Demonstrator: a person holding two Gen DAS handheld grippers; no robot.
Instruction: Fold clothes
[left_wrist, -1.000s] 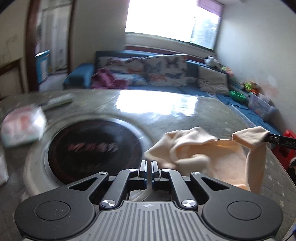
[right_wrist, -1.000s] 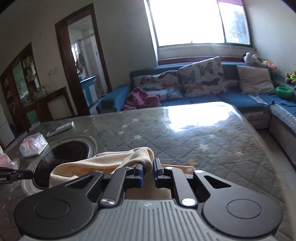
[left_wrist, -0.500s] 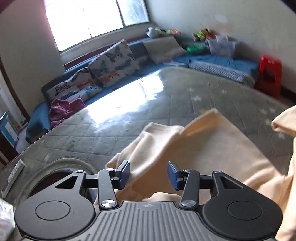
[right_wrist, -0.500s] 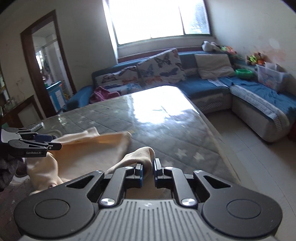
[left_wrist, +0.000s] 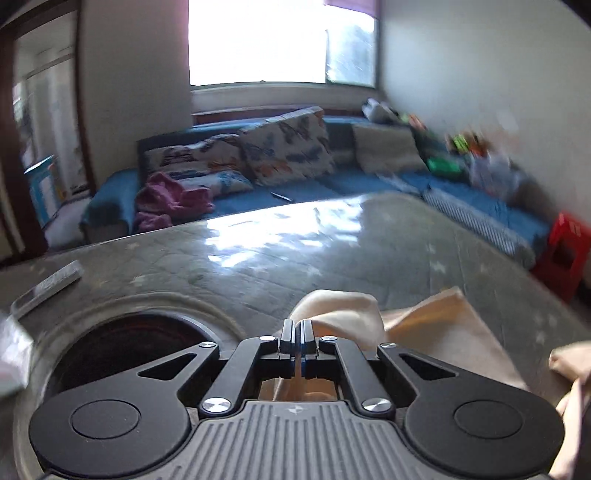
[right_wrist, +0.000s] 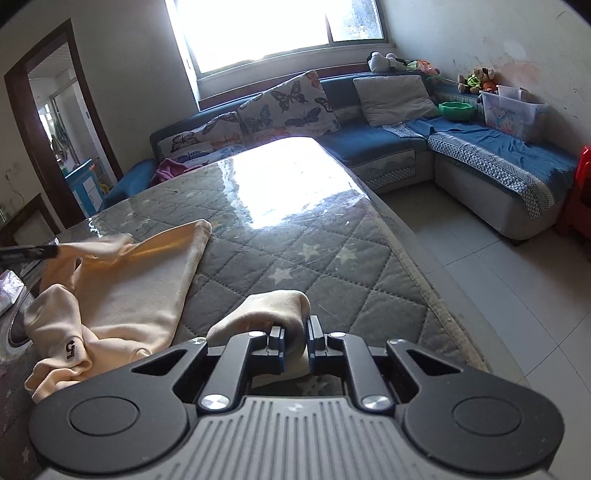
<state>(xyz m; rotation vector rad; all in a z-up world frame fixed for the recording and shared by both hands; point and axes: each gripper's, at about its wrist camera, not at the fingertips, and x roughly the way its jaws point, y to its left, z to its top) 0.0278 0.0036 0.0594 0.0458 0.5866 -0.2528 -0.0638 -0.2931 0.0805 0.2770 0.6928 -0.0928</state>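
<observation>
Garment (right_wrist: 122, 291), cream, unfolded: rumpled on tabletop (right_wrist: 332, 266) between left claw (left_wrist: 296, 345) and right claw (right_wrist: 295, 345), each pinching an edge; folding barely begun.

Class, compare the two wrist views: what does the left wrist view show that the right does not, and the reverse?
Left wrist only: the dark round recess in the table and the remote. Right wrist only: the floor tiles and the garment's "5" mark. Both: the cream garment, pinched by the left gripper and the right gripper, plus the sofa.

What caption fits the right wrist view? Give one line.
Right gripper pinching a cream fabric garment over the grey quilted star-patterned table.
</observation>
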